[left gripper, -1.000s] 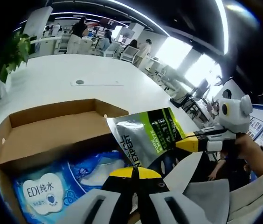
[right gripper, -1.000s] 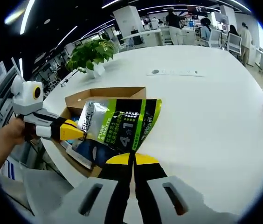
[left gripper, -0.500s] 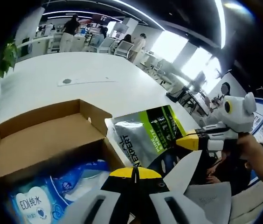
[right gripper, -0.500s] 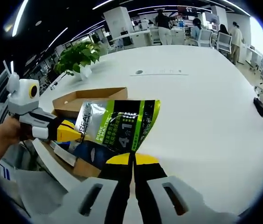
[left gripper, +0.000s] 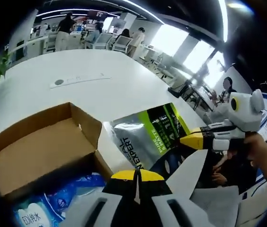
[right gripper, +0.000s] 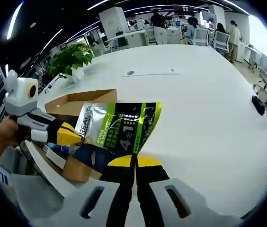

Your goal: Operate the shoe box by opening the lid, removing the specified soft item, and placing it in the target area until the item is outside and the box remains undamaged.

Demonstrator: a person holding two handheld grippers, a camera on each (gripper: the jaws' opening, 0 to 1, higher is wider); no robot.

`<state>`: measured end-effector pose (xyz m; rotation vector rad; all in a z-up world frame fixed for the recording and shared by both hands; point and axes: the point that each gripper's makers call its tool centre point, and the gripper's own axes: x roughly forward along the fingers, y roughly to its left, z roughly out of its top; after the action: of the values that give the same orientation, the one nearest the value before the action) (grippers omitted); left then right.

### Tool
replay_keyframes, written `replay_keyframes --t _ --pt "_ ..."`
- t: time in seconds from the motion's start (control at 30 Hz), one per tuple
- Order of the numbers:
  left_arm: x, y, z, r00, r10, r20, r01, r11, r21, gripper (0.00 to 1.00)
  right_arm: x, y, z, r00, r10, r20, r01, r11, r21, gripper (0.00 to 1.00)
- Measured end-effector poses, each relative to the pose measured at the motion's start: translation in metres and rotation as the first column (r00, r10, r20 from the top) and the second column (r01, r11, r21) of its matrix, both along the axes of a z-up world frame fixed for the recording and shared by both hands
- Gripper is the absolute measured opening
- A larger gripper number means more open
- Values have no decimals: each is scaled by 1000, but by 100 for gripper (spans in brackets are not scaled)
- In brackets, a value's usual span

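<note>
Table: a big white table with a smooth top. The cardboard box sits at its near edge.
Room: a large office with long bright ceiling lights. People stand by desks and chairs far at the back.
Plant: a green plant in a white pot stands on the table behind the box, to the left in the right gripper view.
Shoe box: a brown shoe box lies open. Its lid is folded back and flat.
Blue pack: a blue wipes pack lies inside the box, low down in the left gripper view.
Pouch: a soft silver, green and black pouch hangs in the air, right beside the box and over its edge and the table.
Left gripper: the left gripper pinches one edge of the pouch, jaws closed tight on it. A hand holds it.
Right gripper: the right gripper pinches another edge, jaws closed tight too. A hand holds it.
Dark thing: a small dark thing lies far right on the table. It is too small to name.
</note>
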<state>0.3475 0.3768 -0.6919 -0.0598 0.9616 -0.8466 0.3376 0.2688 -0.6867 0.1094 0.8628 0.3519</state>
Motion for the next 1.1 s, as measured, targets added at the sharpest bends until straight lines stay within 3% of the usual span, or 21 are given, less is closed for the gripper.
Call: replay_keyframes --t 0.17,0.47,0.7,1.1 --pt "4 -4 -8 999 -49 3 48 996 80 0 6 -2 -5 1000 8 -7 -8 1000 -16 0" --pt "12 -12 -24 992 -130 4 126 971 203 0 16 -6 -17 999 25 -25 -27 998 -51 0" --pt "14 -19 -40 976 -218 -15 213 927 308 1 22 -13 -33 998 44 -52 -48 996 -81 0" --pt "18 -23 -62 951 -307 -22 288 864 413 1 27 -15 -56 996 61 -70 -67 994 -83 0"
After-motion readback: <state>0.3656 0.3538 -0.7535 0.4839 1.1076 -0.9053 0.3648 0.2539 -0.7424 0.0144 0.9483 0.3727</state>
